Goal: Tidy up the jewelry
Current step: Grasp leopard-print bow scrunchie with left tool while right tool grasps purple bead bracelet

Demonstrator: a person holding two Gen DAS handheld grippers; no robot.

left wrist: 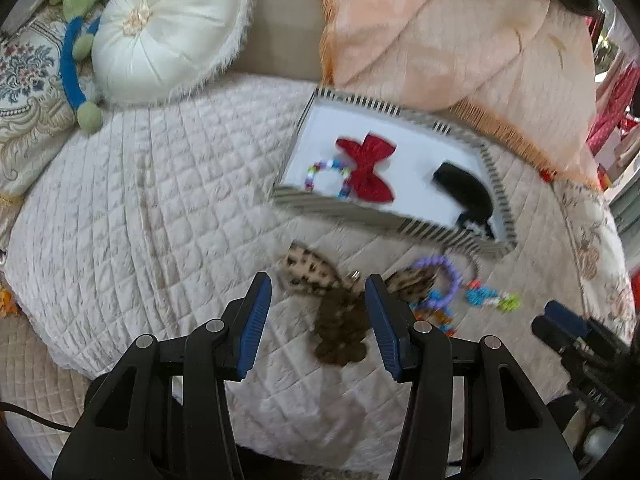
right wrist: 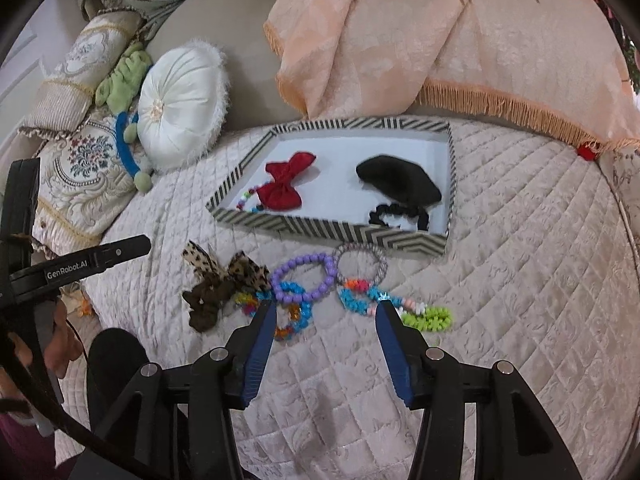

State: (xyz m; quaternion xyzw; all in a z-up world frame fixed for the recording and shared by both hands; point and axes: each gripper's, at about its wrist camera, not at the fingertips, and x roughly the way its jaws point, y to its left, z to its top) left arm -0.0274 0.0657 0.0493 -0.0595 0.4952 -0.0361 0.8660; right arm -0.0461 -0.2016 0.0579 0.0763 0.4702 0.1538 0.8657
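The striped tray [right wrist: 328, 236] on the quilted bed [right wrist: 520, 280] already holds four things: a red bow [right wrist: 285, 184] with a multicolour bead bracelet [right wrist: 245, 200] touching its near-left edge, and toward the tray's right side a black hair piece [right wrist: 400, 180] with a black scrunchie [right wrist: 396, 214] just in front of it. So I judge the task is about half done.

Still outside, just in front of the tray's near wall, lie the leopard bow [right wrist: 224, 280], a purple bead bracelet [right wrist: 306, 278], a grey ring bracelet [right wrist: 362, 266], and a string of blue and green beads [right wrist: 400, 308] (the small ones overlap, so the exact count is unclear).

The leopard bow lies with its long axis about parallel to the tray's near wall, its dark tail pointing away from the tray.

The left hand-held gripper [left wrist: 318, 312] hovers with fingers apart above the leopard bow [left wrist: 340, 308]; the right hand-held gripper [right wrist: 326, 320] is also apart, empty, near the bracelets.
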